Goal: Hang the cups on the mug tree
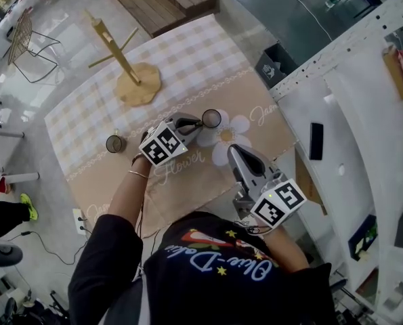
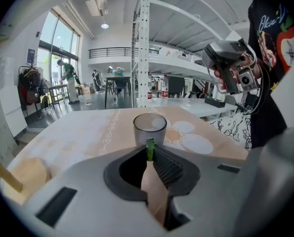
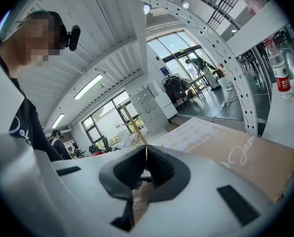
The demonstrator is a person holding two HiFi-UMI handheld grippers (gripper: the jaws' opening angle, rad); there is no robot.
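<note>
Glass cup [image 1: 211, 118], standing mid-tablecloth [image 1: 187, 59], its green handle clenched in the left gripper [image 1: 197, 122]; wooden mug tree [image 1: 117, 46] at eleven o'clock. Right gripper [image 1: 234, 152] at five o'clock, closed on nothing. Recommended: lift level, thread the handle over an upturned peg.

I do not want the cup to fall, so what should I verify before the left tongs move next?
1. Left tongs shut on the cup's green handle: ok.
2. Cup upright: ok.
3. Grip firm enough for lifting: cannot tell.
4. Mug tree upright, nothing hanging on it: ok.
5. Right tongs shut, empty, apart from the cup: ok.
6. Second cup away from the mug tree: ok.
</note>
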